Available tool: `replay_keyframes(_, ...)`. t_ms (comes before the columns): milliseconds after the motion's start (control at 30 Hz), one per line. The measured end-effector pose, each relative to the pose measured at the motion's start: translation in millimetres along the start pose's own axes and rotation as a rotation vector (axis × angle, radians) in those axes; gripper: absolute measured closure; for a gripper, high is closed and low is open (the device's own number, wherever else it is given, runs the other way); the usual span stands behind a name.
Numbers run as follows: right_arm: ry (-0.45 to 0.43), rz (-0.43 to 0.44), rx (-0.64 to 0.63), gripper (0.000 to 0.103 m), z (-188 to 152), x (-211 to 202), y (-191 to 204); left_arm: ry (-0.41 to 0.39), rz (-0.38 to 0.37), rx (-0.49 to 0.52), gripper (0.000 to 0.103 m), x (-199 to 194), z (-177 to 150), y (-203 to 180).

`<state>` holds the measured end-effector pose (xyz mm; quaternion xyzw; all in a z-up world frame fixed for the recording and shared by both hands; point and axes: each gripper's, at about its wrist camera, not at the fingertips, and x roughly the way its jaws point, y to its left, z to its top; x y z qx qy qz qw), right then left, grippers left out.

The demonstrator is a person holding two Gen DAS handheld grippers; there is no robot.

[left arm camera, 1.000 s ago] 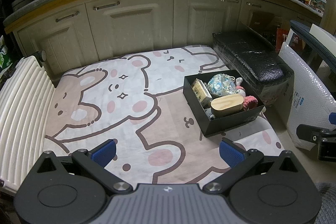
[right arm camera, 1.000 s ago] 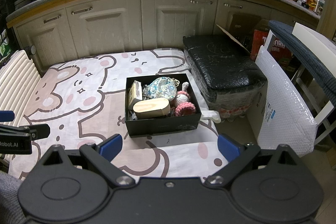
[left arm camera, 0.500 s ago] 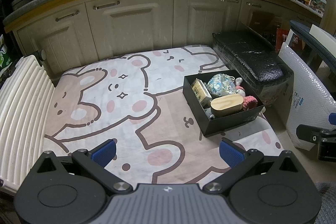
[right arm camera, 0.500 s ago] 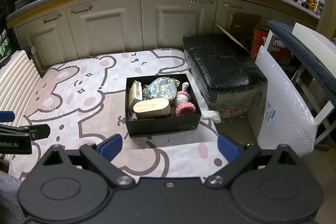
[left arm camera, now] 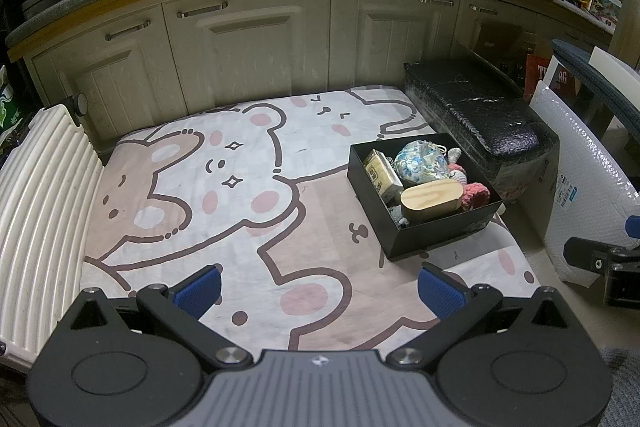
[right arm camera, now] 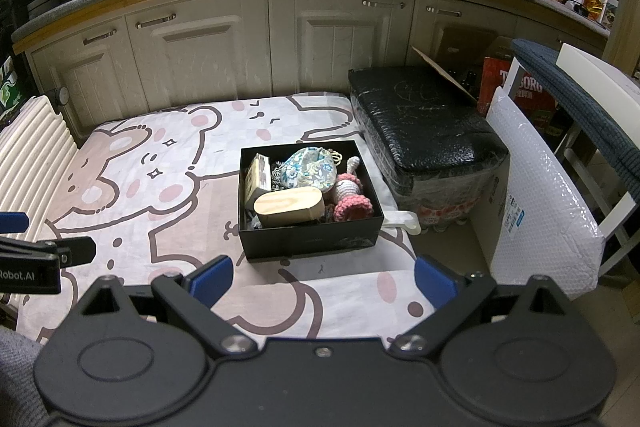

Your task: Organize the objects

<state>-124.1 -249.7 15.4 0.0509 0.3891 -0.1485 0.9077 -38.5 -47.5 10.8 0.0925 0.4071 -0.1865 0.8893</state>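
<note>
A black open box (left arm camera: 434,231) (right arm camera: 308,239) sits on the right part of a bear-print mat (left arm camera: 240,195) (right arm camera: 160,195). Inside lie an oval wooden box (left arm camera: 430,198) (right arm camera: 289,206), a blue floral pouch (left arm camera: 420,161) (right arm camera: 310,167), a tan carton (left arm camera: 383,174) (right arm camera: 258,177) and a pink crocheted doll (left arm camera: 474,193) (right arm camera: 352,197). My left gripper (left arm camera: 320,293) hangs open over the mat's near edge, left of the box. My right gripper (right arm camera: 322,277) is open just in front of the box. Neither holds anything.
Cream cabinets (left arm camera: 248,59) run along the back. A black wrapped bundle (right arm camera: 420,131) lies right of the mat. A bubble-wrap package (right arm camera: 544,195) leans further right. A white ribbed suitcase (left arm camera: 36,195) borders the mat's left side.
</note>
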Motion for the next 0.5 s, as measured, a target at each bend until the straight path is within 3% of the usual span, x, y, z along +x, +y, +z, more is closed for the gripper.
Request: replay_keyframes(500, 0.000, 0.000, 0.000, 0.005, 0.1, 0.0, 0.1, 0.001, -0.001, -0.004, 0.000, -0.2, -2.4, -2.9)
